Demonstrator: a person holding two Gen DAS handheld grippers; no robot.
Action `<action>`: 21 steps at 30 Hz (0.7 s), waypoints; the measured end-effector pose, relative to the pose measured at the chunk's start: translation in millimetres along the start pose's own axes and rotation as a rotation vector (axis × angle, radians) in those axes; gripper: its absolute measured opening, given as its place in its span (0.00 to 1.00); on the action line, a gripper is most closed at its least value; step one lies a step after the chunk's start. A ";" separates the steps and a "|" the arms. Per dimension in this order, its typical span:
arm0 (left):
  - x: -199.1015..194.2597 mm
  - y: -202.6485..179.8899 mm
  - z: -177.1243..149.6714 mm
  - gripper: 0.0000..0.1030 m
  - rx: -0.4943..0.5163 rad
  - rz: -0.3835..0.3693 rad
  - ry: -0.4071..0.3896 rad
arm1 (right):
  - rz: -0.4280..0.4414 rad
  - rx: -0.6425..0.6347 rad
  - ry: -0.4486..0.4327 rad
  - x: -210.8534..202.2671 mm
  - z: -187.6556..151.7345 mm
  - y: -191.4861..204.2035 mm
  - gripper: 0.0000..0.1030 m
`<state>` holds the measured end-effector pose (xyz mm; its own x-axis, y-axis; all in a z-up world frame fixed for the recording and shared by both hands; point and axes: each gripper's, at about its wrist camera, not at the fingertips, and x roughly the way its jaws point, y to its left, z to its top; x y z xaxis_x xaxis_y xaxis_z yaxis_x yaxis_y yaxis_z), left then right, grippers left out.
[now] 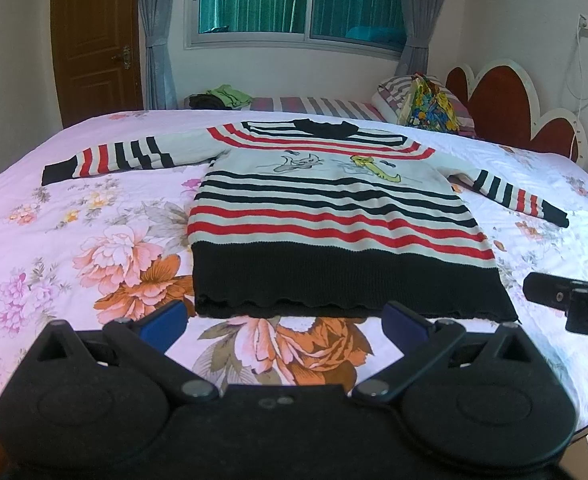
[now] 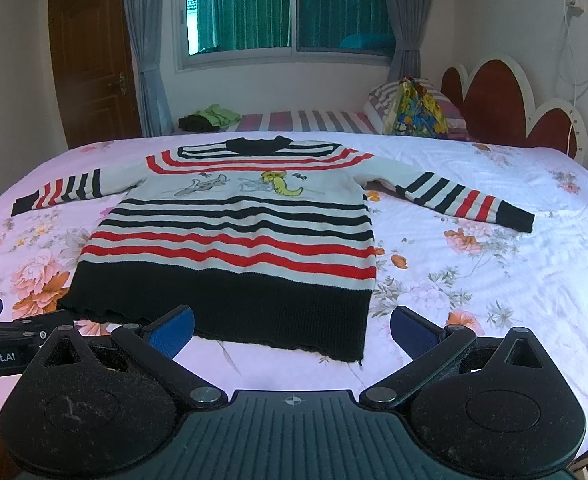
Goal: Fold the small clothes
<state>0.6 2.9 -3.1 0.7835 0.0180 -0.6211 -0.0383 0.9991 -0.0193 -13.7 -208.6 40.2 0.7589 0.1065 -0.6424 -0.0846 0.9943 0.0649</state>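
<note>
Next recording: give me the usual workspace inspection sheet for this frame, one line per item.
Surface: bed with floral sheet, smooth where visible.
Job's things: striped sweater laid flat, front up, both sleeves spread out, black hem nearest the cameras; not yet folded.
Clutter: green and dark clothes pile on the far edge of the bed; colourful bag by the striped pillow.
Grippers: left gripper open, empty, just short of the hem; right gripper open, empty, fingers either side of the hem's right corner.
Cables: white cord hanging from a wall socket.
Surroundings: curtained window, wooden door, red headboard.
</note>
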 end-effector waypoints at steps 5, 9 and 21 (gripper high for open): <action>1.2 -0.4 0.9 0.99 -0.016 -0.006 -0.004 | -0.004 0.008 0.009 2.9 0.6 -2.5 1.00; 4.7 -0.4 3.6 0.99 -0.034 -0.017 0.011 | -0.006 0.019 0.003 4.6 2.8 -5.8 1.00; 26.1 0.8 29.8 0.99 -0.056 0.035 0.003 | -0.051 0.100 -0.020 19.3 20.4 -35.0 1.00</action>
<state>39.5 5.3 4.0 0.7790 0.0525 -0.6249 -0.1004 0.9941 -0.0417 17.1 -241.3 41.2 0.7732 0.0554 -0.6317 0.0181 0.9938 0.1093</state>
